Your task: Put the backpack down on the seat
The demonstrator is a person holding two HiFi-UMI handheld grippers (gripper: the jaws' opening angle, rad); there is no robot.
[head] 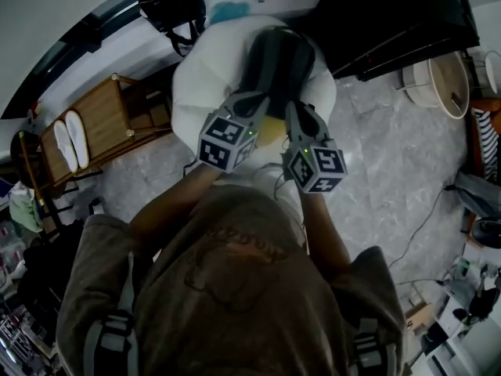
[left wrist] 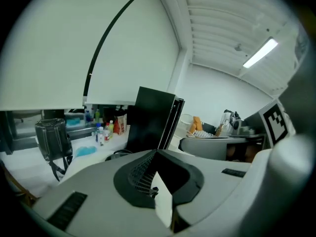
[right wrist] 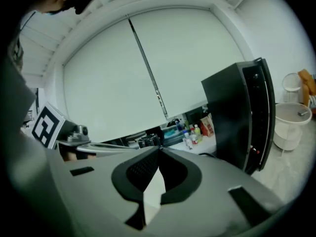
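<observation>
Dim, grey light fills the head view, where the white seat (head: 196, 84) is the brightest patch and the pale floor (head: 391, 155) carries a soft sheen. The lower edge sinks into shadow, and the wide lens bends straight lines near the rim. In the left gripper view a ceiling strip light (left wrist: 260, 53) burns out to pure white at upper right, with a blurred near shape at the right edge. The right gripper view is lit evenly from a broad white blind (right wrist: 187, 63). Both gripper views sit inside a black circular vignette, their edges strongly curved.
</observation>
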